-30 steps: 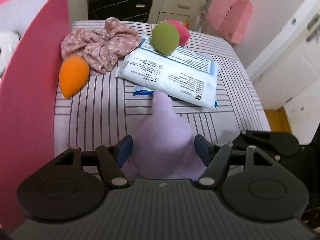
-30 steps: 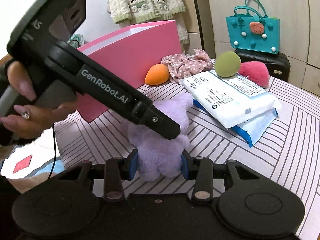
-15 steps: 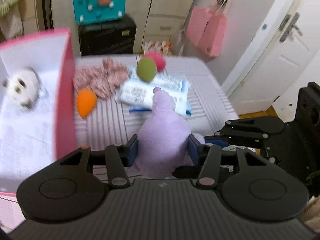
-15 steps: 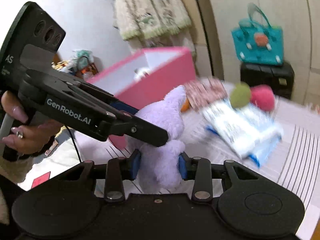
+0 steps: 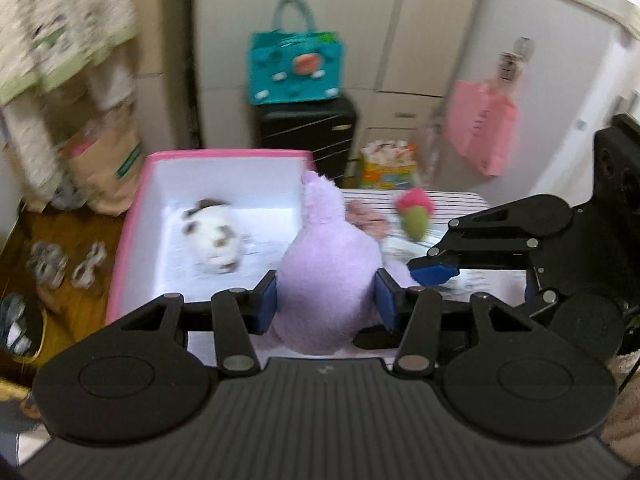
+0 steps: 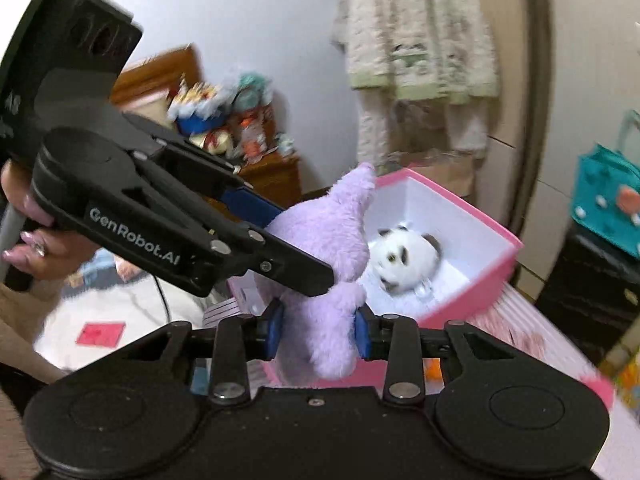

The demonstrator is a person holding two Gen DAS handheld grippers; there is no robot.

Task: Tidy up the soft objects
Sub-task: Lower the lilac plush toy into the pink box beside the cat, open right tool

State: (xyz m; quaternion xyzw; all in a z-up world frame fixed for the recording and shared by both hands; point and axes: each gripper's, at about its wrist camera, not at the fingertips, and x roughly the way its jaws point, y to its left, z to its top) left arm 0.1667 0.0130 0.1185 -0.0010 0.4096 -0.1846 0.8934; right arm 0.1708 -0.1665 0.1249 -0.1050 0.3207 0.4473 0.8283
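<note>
Sitting between both grippers' fingers [image 5: 269, 306] — purple plush [image 5: 330, 264].

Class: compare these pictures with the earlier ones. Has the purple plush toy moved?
Yes. The purple plush toy, gripped by the left gripper and right gripper, has been lifted off the striped table and carried toward the pink box.

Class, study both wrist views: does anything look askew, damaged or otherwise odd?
Nothing is damaged or spilled. One oddity: both the left gripper and right gripper clamp the same purple plush, held in the air beside the pink box, where a white spotted plush lies.
</note>
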